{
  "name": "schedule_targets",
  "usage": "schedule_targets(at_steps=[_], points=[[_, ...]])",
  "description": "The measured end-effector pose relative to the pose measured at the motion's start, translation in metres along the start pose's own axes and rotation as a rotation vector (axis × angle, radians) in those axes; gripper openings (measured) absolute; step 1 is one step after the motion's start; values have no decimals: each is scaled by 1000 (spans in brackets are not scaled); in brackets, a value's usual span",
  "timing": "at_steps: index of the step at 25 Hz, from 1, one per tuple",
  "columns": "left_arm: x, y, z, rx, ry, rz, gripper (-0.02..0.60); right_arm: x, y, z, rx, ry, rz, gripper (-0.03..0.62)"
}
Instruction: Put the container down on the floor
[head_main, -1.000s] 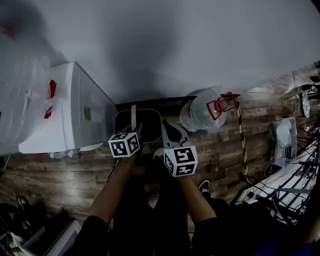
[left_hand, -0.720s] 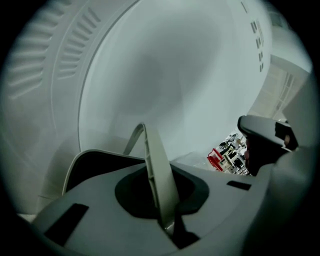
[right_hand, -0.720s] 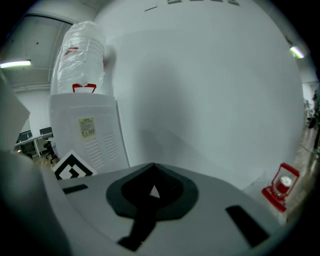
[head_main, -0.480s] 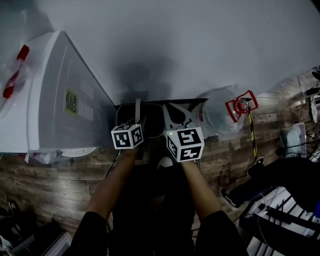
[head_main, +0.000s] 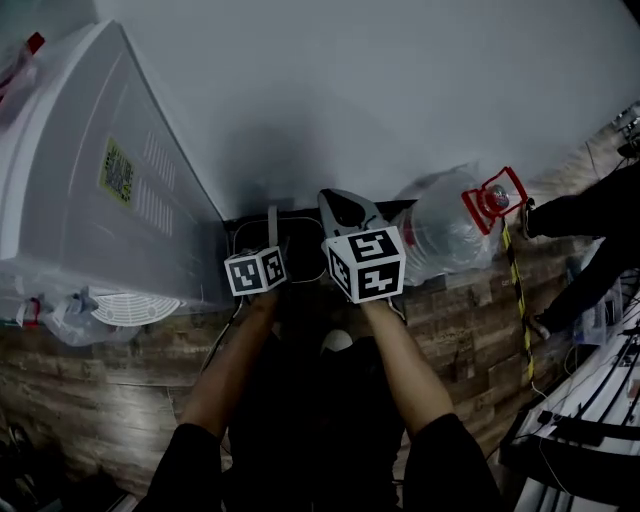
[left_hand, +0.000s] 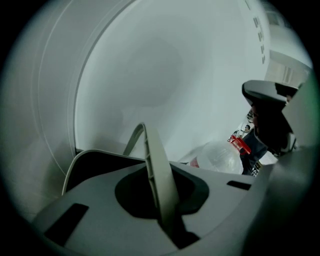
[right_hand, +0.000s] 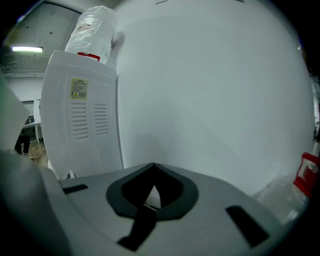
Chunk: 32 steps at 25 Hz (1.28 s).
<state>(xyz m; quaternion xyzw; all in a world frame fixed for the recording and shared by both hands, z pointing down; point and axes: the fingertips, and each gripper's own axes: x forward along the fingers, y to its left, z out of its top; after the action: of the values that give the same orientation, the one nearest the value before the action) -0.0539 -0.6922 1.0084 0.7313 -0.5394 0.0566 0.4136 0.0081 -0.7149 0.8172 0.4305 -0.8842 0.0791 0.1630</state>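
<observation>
Lowered container (head_main: 300, 245) held by left claw (head_main: 272, 243).

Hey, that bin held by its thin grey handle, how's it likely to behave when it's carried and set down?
The container probably swings and tilts easily, since it is held only by one thin handle pinched in the left hand-held gripper. It is likely light for its size, as that narrow grip alone carries it.
</observation>
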Motion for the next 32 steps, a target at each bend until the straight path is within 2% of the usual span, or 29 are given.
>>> schedule_targets(at_steps=[10,15,19,27,28,32], points=[[14,22,-1,26,-4,66,26,-4,-4,-28,16,33,10,11],[12,42,-8,74,26,86,26,-3,-3,-34,0,44,18,11],[9,52,-7,43,-9,91,26,-3,-1,-34,1,44,30,11],[-8,78,-4,111,-63,206,26,-6,7,-35,-19,55,43,11],[-12,79,-5,113,-72,216,37,-6,8,-35,-19,55,44,11],[-28,84,-11,155,-109,276,180,-6,17,-33,-25,51,56,11]])
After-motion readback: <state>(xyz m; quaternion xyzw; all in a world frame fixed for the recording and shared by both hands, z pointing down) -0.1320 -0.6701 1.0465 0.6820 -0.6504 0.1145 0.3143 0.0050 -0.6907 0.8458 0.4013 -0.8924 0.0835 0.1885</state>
